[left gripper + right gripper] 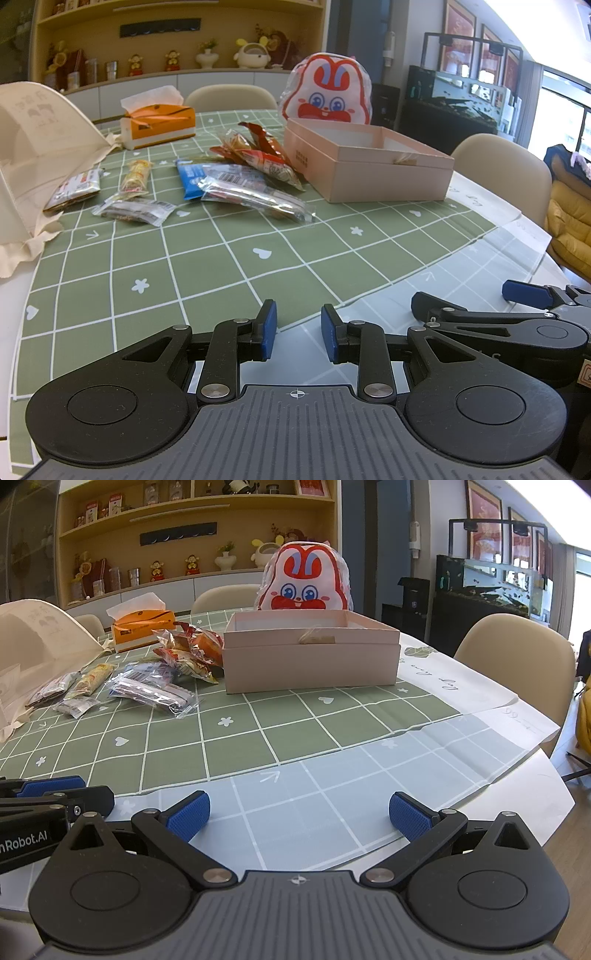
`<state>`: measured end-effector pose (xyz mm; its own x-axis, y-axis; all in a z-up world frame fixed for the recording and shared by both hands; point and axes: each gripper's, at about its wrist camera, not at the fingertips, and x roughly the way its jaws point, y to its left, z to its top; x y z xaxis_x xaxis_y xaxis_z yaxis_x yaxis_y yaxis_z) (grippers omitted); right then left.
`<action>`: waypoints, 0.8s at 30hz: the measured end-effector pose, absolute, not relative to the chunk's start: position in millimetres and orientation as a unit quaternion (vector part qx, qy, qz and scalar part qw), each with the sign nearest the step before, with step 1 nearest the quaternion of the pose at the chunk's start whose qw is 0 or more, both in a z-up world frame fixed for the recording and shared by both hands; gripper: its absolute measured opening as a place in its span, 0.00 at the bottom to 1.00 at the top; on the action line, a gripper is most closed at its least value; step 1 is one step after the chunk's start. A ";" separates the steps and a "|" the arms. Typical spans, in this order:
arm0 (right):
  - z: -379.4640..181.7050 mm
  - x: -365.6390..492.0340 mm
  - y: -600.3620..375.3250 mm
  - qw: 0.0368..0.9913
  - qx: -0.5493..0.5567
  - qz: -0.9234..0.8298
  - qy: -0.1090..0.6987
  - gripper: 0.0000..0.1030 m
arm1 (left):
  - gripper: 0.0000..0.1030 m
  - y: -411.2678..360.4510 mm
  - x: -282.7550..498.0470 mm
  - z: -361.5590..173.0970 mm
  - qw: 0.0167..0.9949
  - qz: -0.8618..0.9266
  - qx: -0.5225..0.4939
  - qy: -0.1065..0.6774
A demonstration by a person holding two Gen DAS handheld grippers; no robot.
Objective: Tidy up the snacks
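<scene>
Several wrapped snacks (236, 181) lie in a loose pile on the green checked tablecloth (221, 266), left of an open pink box (369, 162). The pile (155, 686) and the box (312, 657) also show in the right wrist view. One small clear packet (314, 637) lies inside the box by its front wall. My left gripper (298, 332) is open with a narrow gap and empty, low over the table's near edge. My right gripper (298, 812) is wide open and empty, beside the left one, far short of the snacks.
An orange tissue box (159, 125) and a cream cloth bag (33, 147) stand at the left. A red-and-white rabbit bag (327, 92) stands behind the pink box. Beige chairs (517, 664) ring the table. A shelf unit (184, 535) lines the back wall.
</scene>
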<state>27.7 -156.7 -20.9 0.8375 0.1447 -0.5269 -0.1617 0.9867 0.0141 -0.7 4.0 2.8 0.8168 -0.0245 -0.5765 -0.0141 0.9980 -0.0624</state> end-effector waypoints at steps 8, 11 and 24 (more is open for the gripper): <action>-18.0 32.3 -159.5 0.951 -0.024 0.101 0.291 1.00 | 0.30 -0.4 -0.1 0.8 0.952 -0.004 -0.025 0.305; -12.8 39.9 -165.8 0.939 -0.038 0.132 0.316 1.00 | 0.30 -2.0 1.8 1.8 0.951 -0.007 -0.015 0.309; 3.7 77.7 -157.5 0.892 -0.082 0.185 0.404 1.00 | 0.28 63.8 46.9 46.2 0.944 0.010 -0.057 0.326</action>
<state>77.7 -157.5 3.7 0.6052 0.2647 -0.7508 -0.3972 0.9177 0.0034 46.9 63.8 46.2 0.7874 -0.0181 -0.6162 -0.0566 0.9932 -0.1015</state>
